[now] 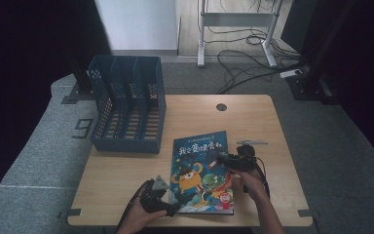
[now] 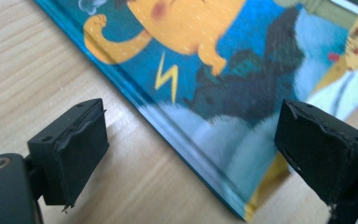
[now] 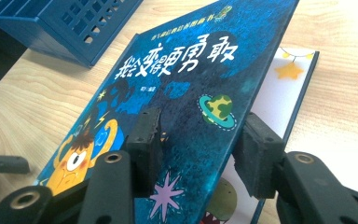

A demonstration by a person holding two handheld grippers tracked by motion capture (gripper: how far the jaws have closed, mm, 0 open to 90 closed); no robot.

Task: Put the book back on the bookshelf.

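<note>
Near edge of the table (image 1: 282, 161) first: left gripper (image 1: 171, 208) down low at the book's (image 1: 202, 165) near-left corner, jaws standing wide apart, nothing between the pads but bare wood and the spine corner. Seen along that gripper's own jaws, the book (image 2: 205, 84) lies flat, spine running diagonally between the two pads, neither one touching it.

A little farther in, right gripper (image 1: 224, 159) at the book's right-hand edge. Front cover (image 3: 186, 84) lifted there, tilted up off the white first page (image 3: 284, 88), hinged on the spine side. Jaws about half closed, one pad over the cover's printed face, the other on the underside by the page; pads close against the board but contact hard to call, so cannot tell whether gripped or merely straddled.

Handling, as a judgement: a thin hardback picture book, stiff boards, glossy and likely slippery, light enough for one gripper but apt to flop open if taken by the cover alone. Best hold probably across the whole closed block near the spine or the long free edge, pads flat on both boards.

Farther back and left, blue file rack (image 1: 126, 105) standing upright on the table's far-left corner, three slots open, well apart from the book. Beyond that, grey floor and cables (image 1: 243, 61).
</note>
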